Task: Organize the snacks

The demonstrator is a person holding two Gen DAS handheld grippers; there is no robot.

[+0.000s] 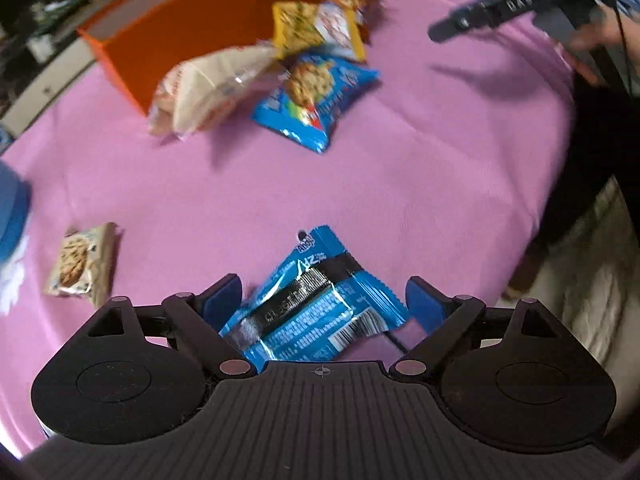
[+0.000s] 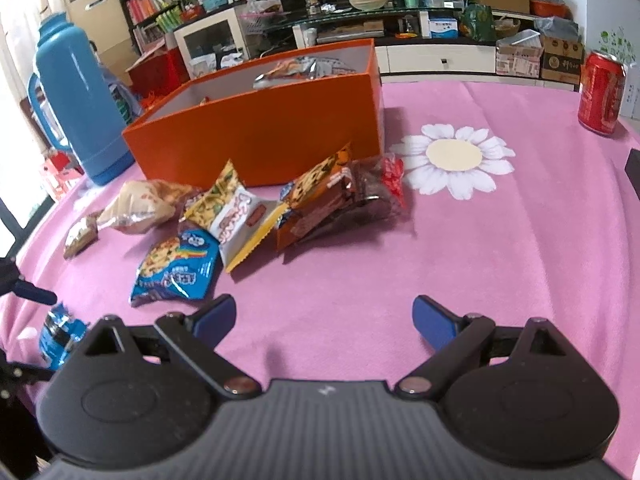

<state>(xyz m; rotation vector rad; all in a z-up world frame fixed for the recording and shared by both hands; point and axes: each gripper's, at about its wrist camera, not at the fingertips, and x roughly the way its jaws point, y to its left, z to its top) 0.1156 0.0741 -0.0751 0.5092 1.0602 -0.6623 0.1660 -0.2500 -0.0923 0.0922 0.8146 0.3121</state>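
Closest in, the left claw (image 1: 324,300) stands wide over a crinkly blue foil packet (image 1: 320,312) lying flat on the pink cloth-covered bench (image 1: 400,200), its pads apart from the wrapper, while the right claw (image 2: 324,316) hangs wide and empty above bare cloth. Further out, glossy pillow-shaped snack bags (image 2: 240,216) lie loose in a heap. Beyond them the rigid orange box (image 2: 260,132) holds only a few wrappers, so most sorting seems left.
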